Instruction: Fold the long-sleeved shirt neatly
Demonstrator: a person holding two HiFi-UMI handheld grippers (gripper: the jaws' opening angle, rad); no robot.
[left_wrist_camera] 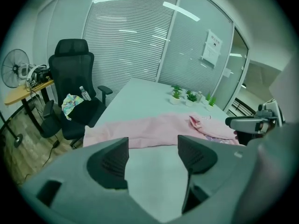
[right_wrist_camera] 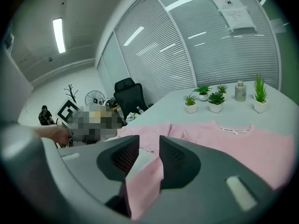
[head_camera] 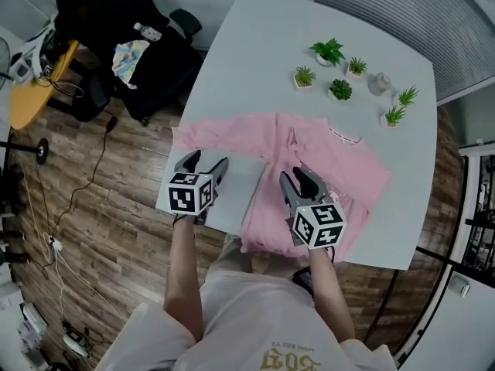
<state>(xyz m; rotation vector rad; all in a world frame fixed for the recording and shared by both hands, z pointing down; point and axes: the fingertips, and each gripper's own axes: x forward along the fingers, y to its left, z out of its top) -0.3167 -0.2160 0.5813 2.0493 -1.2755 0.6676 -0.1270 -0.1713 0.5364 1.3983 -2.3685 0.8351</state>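
Observation:
A pink long-sleeved shirt (head_camera: 344, 168) lies flat on the pale table (head_camera: 255, 52), collar toward the far side. One sleeve (head_camera: 224, 136) stretches left along the table. My left gripper (head_camera: 206, 163) hovers open over bare table just short of that sleeve, which shows beyond its wide-apart jaws (left_wrist_camera: 152, 148) as a pink band (left_wrist_camera: 149, 130). My right gripper (head_camera: 300, 178) is over the shirt's body near its left edge. Its jaws (right_wrist_camera: 149, 146) stand a narrow gap apart; through the gap I see table and pink cloth (right_wrist_camera: 243, 143), nothing pinched.
Several small potted plants (head_camera: 329, 51) and a grey bottle (head_camera: 379, 82) stand at the table's far side. A black office chair (head_camera: 116, 37) with a colourful cloth and a bottle sits left of the table. The table's near edge lies just below both grippers.

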